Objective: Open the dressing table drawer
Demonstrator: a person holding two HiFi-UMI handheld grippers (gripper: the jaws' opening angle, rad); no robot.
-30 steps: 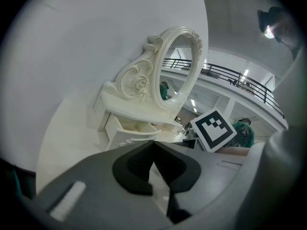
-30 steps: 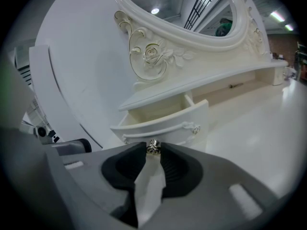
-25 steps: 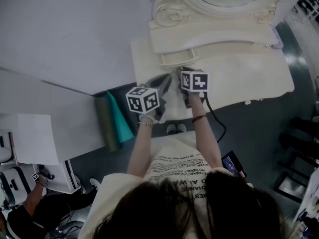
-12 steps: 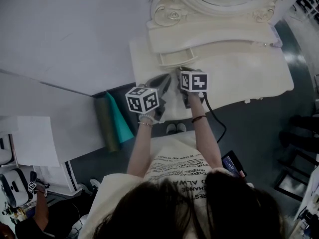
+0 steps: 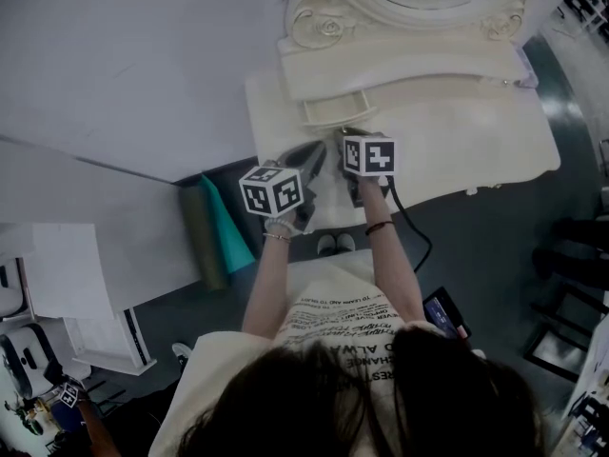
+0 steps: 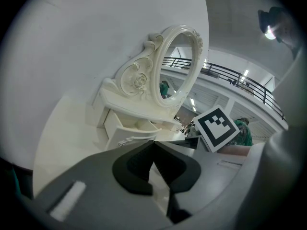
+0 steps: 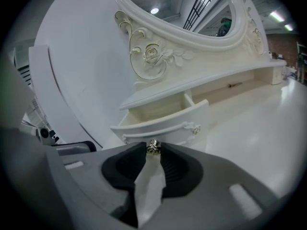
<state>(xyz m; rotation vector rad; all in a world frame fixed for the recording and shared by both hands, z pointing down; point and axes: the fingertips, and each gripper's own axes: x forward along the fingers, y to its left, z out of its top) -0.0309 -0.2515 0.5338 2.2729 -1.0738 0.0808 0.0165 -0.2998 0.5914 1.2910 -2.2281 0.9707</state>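
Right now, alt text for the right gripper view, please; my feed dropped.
The right gripper has its jaws closed on the small metal knob of a cream drawer, pulled partly out beneath a carved oval mirror.

We record a white wall (image 5: 133, 55), a dark grey floor (image 5: 485, 246), an upper railing (image 6: 230, 77) and a lit ceiling lamp (image 6: 271, 31).

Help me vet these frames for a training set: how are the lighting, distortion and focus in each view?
Head view: dim, flat and greyish, the dressing table pale yet legible, little blur. Left gripper view: strong fisheye bending, black corners, a lamp flaring top right. Right gripper view: same fisheye curve, evenly lit; the drawer and its knob look sharp, the nearest foreground softer.
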